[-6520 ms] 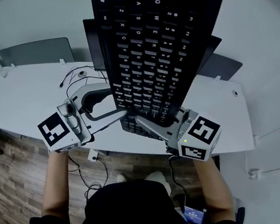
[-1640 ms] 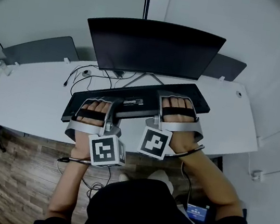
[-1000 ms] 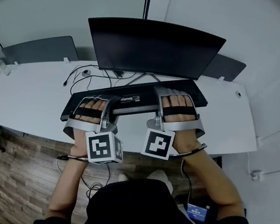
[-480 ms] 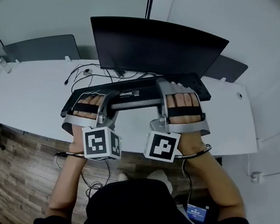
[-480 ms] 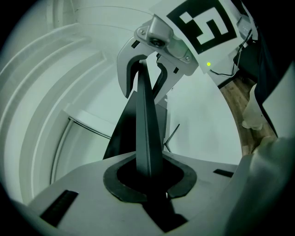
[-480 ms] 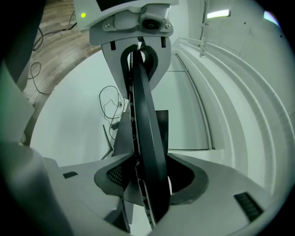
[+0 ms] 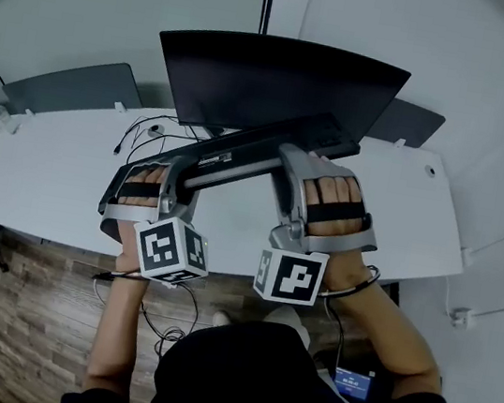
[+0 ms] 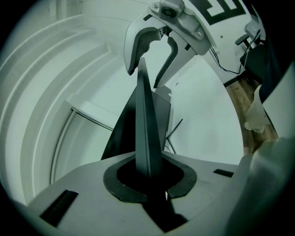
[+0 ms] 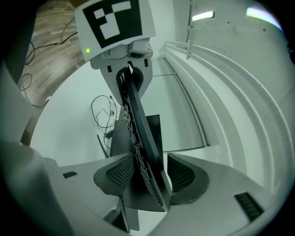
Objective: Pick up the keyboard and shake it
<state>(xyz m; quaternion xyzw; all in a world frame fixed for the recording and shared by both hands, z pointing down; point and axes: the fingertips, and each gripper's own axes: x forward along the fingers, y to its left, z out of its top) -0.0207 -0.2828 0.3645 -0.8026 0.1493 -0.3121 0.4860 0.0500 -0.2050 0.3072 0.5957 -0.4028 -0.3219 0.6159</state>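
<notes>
Jaws of left gripper (image 8: 150,177) are clamped tight on the left end of the keyboard (image 7: 241,153), which hangs tilted just in front of the monitor (image 7: 280,82), so keep that pinch firm & lower it flat. Right gripper (image 9: 147,177) jaws are opening w/ the right end loose between them. Vs half a sec ago, that end sits higher and nearer the monitor.

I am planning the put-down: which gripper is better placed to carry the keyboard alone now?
The left gripper, probably: its jaws are clamped on the keyboard, while the right gripper has its jaws opening, the keyboard between them with a gap beside it.
</notes>
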